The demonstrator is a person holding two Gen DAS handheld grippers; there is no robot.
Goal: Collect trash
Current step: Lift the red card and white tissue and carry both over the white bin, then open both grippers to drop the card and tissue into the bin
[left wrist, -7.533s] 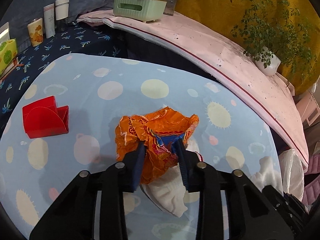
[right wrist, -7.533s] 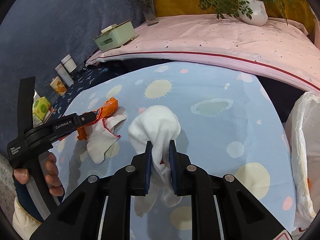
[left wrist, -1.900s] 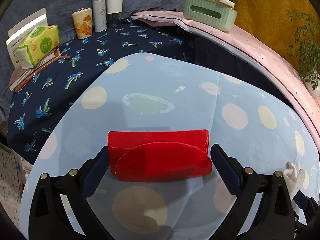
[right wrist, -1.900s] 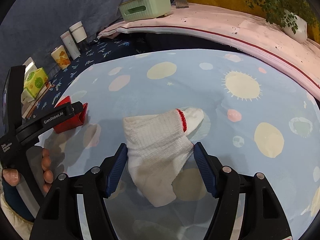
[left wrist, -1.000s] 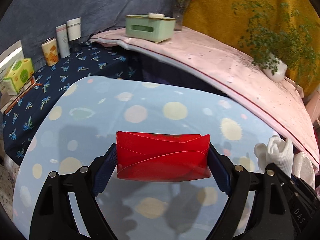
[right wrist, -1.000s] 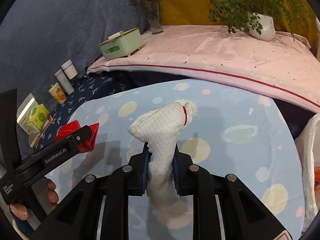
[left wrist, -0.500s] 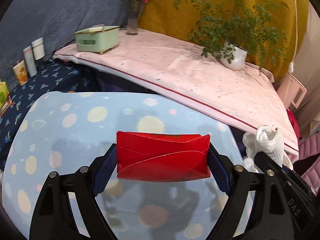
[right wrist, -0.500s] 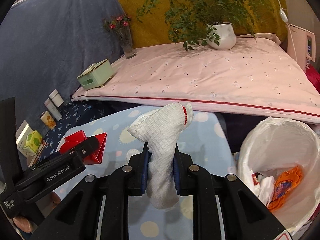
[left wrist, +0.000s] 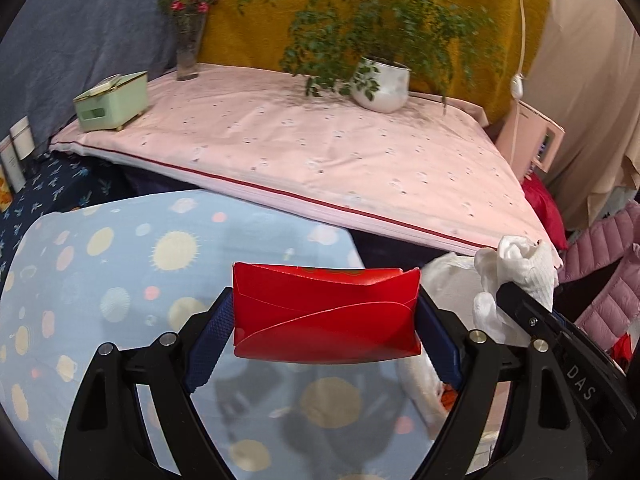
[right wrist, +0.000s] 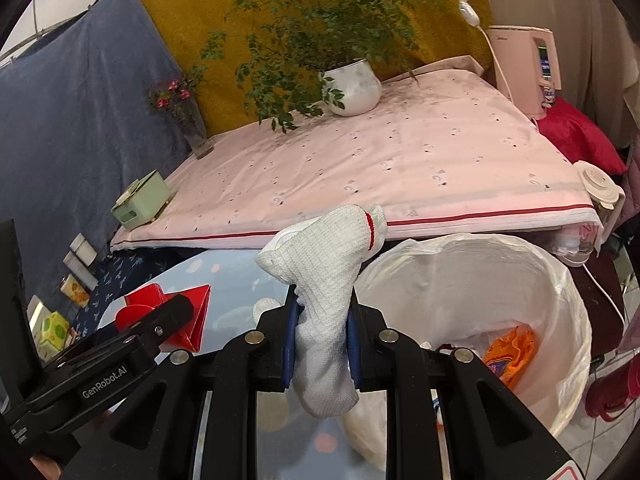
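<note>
Both tools now nearer one bin

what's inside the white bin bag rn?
The white bin bag holds a crumpled orange wrapper and some white scraps. The right gripper and its white glove hide the near side.

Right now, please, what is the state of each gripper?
Left gripper: closed on the red paper box.
Right gripper: closed on the white glove.
</note>
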